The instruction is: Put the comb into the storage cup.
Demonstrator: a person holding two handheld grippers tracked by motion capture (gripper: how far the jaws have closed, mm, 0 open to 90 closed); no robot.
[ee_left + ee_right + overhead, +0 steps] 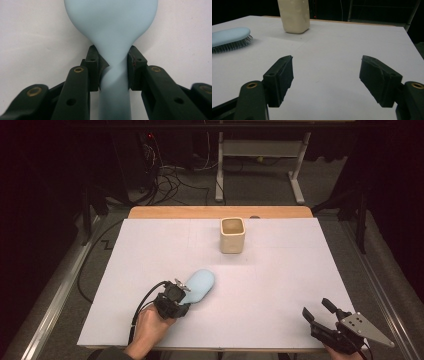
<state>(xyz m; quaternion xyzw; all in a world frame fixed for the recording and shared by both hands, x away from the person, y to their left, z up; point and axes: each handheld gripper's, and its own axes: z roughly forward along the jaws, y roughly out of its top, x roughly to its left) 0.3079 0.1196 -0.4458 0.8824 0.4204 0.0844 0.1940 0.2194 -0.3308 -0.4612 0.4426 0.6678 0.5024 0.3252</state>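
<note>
A light blue hairbrush (201,285) lies bristles-down on the white table (280,285), left of its middle. My left gripper (181,290) is shut on the brush's narrow neck. In the left gripper view both pads (93,67) press the neck of the hairbrush (111,22), whose broad head spreads out beyond the jaws. My right gripper (316,309) rests near the front right corner, open, with nothing between its fingers. From the right gripper view, the right gripper (327,75) faces bare table, with the hairbrush (229,36) far off to the left.
A cream square cup (232,236) stands upright near the table's far edge, at the middle; the same cup (294,16) shows at the top of the right gripper view. Cables and a desk frame (260,155) lie on the floor behind the table.
</note>
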